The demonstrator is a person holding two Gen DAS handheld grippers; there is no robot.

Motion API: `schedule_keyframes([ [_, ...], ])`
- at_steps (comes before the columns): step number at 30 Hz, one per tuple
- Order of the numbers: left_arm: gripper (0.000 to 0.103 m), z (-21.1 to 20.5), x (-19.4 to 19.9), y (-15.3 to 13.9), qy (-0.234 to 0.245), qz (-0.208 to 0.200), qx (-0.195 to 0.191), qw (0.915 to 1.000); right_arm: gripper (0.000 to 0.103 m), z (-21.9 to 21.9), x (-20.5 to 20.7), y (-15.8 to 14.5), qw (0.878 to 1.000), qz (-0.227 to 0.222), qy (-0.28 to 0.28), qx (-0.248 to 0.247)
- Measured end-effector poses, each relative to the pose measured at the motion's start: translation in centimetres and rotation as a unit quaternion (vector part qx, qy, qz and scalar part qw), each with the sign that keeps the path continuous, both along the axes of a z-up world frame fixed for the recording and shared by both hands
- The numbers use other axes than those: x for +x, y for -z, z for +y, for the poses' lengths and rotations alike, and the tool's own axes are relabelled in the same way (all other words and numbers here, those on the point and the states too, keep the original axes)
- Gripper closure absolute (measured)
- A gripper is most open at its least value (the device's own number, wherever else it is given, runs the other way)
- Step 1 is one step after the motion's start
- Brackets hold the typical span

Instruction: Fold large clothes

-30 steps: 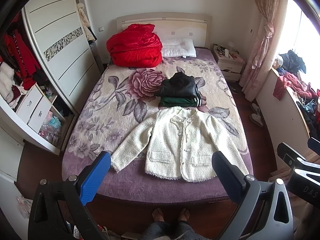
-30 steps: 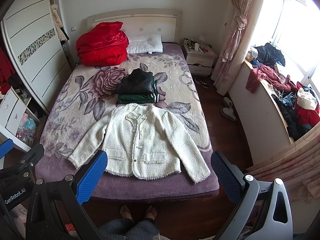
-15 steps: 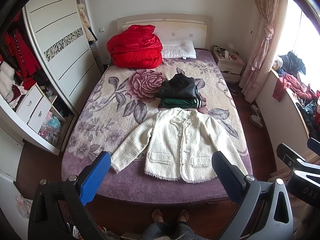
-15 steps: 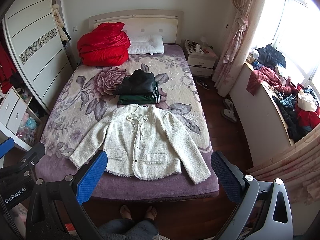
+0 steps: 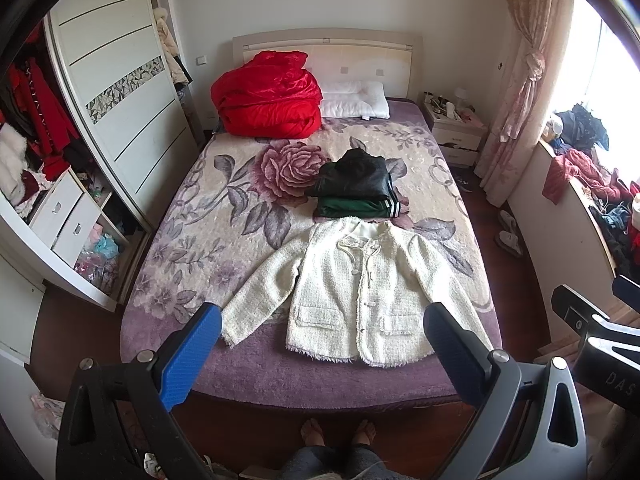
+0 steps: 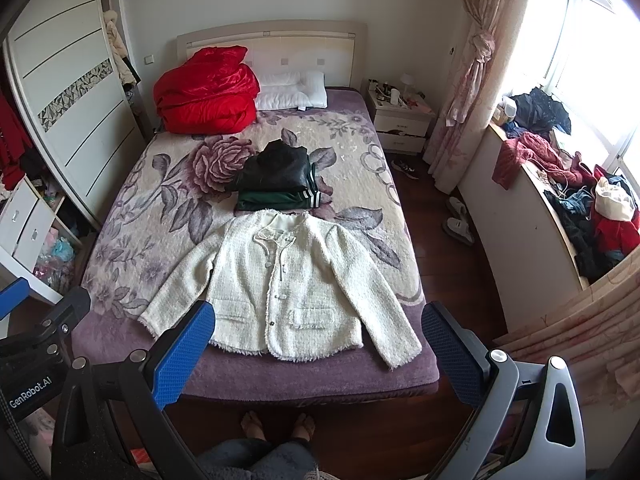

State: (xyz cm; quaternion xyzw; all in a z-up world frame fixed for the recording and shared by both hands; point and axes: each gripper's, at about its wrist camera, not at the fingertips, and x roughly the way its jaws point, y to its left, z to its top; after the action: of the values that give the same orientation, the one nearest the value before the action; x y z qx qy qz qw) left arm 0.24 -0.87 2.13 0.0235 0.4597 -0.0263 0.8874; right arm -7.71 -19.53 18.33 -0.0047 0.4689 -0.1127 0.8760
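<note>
Left wrist view: left gripper (image 5: pixel 320 336) spread wide, holding nothing, above the bed's (image 5: pixel 280 376) near edge. White jacket (image 5: pixel 356 292) lies flat, lower centre of frame, collar toward the headboard, hem toward the viewer; long axis runs collar to hem.

Right wrist view: right gripper (image 6: pixel 318 334) also spread, empty. Jacket centre frame, 2 sleeves angled outward. Risk: fuzzy fabric may bunch if pinched unevenly, skewing the fold.
</note>
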Motion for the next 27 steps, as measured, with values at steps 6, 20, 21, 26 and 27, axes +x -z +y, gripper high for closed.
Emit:
schedule_keyframes([
  [6,0.000,-0.17,0.08,0.00,0.001,-0.002,-0.002,1.0000,0.000,-0.10,0.52,-0.52,1.000,-0.001,-0.002,-0.001],
  [20,0.000,-0.02,0.15,-0.28,0.000,-0.007,-0.004,1.0000,0.000,-0.39,0.41,-0.34,1.000,-0.006,-0.002,-0.001],
  [21,0.000,0.04,0.15,-0.28,0.000,-0.007,-0.004,1.0000,0.000,-0.35,0.44,-0.36,1.000,-0.006,-0.002,-0.001],
  [26,0.000,0.23,0.14,-0.24,0.000,-0.008,-0.005,1.0000,0.000,-0.21,0.55,-0.54,1.000,-0.006,-0.003,-0.001],
  [27,0.000,0.17,0.10,-0.22,-0.001,-0.009,-0.004,1.0000,0.000,-0.13,0.72,-0.72,1.000,-0.006,-0.003,-0.001],
])
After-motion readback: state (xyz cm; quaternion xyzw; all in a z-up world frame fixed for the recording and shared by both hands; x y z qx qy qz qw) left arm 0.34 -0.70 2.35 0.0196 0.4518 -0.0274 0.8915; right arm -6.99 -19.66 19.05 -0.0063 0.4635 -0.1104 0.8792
